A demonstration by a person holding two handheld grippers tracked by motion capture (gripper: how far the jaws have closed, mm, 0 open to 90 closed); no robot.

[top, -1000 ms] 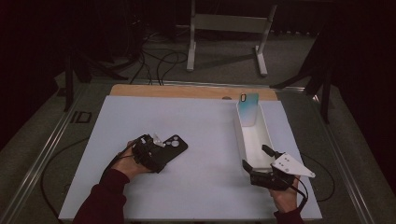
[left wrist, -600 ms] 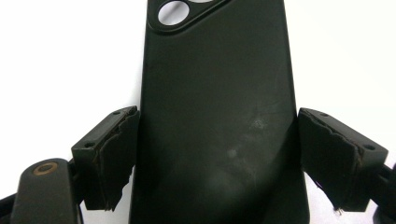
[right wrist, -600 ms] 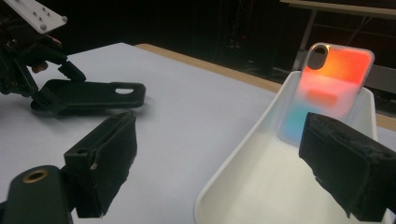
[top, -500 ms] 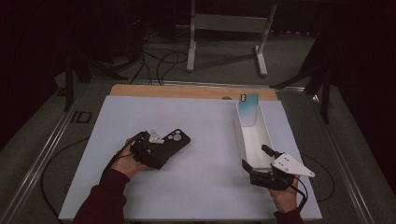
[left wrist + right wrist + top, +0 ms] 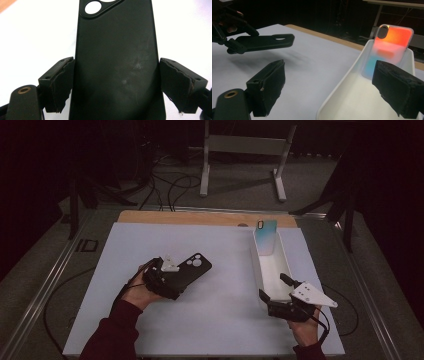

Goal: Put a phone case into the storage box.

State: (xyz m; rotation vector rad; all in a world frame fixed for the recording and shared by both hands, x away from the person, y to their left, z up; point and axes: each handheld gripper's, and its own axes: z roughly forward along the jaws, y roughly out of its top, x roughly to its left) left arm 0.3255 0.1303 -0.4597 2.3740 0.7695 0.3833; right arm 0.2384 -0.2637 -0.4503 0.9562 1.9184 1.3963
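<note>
The black phone case (image 5: pixel 189 271) is clamped across its width by the left hand-held gripper (image 5: pixel 167 279) and has been raised off the white counter (image 5: pixel 225 270) since a second ago, toward 2 o'clock; transfer to the white tray (image 5: pixel 256 270) at 3 o'clock looks underway. Matte, scuffed, rounded corners. Right hand-held gripper (image 5: pixel 272 292) spread wide, empty, at the tray's near end. A glossy iridescent case (image 5: pixel 265 236) is leaned at the far end.
</note>
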